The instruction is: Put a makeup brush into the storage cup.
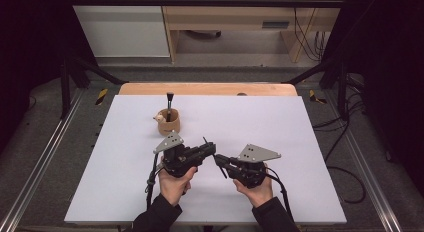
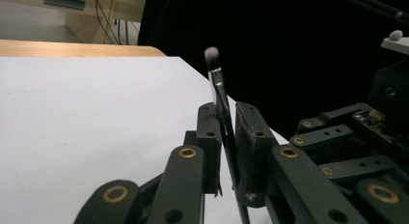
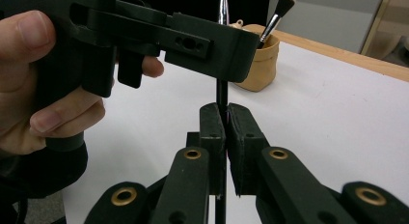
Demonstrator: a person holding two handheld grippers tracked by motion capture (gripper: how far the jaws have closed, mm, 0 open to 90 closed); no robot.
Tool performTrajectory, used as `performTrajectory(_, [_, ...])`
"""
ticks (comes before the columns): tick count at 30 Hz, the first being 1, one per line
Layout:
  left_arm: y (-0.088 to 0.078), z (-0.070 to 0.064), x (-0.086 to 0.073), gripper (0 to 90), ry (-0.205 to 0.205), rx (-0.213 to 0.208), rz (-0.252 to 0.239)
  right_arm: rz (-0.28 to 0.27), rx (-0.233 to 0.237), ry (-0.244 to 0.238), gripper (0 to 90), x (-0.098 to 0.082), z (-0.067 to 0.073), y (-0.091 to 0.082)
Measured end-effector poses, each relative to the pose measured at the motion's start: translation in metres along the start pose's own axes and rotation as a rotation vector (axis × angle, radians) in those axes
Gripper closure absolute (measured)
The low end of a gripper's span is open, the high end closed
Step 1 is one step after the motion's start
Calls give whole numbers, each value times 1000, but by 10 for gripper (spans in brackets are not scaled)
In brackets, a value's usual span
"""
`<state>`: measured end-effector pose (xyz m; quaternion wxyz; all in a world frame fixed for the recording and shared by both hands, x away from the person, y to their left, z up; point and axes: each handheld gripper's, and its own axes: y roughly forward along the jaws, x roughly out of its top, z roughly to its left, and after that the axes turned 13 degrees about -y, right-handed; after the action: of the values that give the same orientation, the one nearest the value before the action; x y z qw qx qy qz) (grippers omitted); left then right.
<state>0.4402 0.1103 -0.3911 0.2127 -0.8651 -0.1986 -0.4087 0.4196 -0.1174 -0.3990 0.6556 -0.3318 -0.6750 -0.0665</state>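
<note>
You are holding the left gripper (image 1: pixel 209 150) just in front of the tan cylindrical holder cup (image 1: pixel 169 122), with its jaws pointing toward your right hand. In the left gripper view, its jaws are standing slightly parted around the thin black-handled makeup brush with a silver ferrule and white-tipped bristles (image 2: pixel 219 91). The handle is lying against the left jaw, and a narrow gap is showing at the right jaw, so you are cradling the brush rather than clamping it. The bristle end is projecting well beyond the jaw tips; the handle is running back between the jaws and below them.

The brush's long axis is crossing both grippers almost at right angles to their jaw lines. This is the relation that governs the coming move: any pull must follow that axis, or the handle will bind.

You are holding the right gripper (image 1: pixel 220 162) with its tips close to the left gripper's tips. In the right gripper view, its jaws are pressed together on the black handle, directly beneath the left gripper's body. The right gripper therefore appears to carry the brush.

Beyond both grippers, a second black-handled brush with dark bristles (image 3: pixel 276 16) is standing in the holder cup, leaning against its rim. The left gripper is the nearer one to that cup.
</note>
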Motion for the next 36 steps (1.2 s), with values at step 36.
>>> performTrajectory(36, [-14,2,6,848,74,36,-23,-43,-89,67,520,-4,-21,-20])
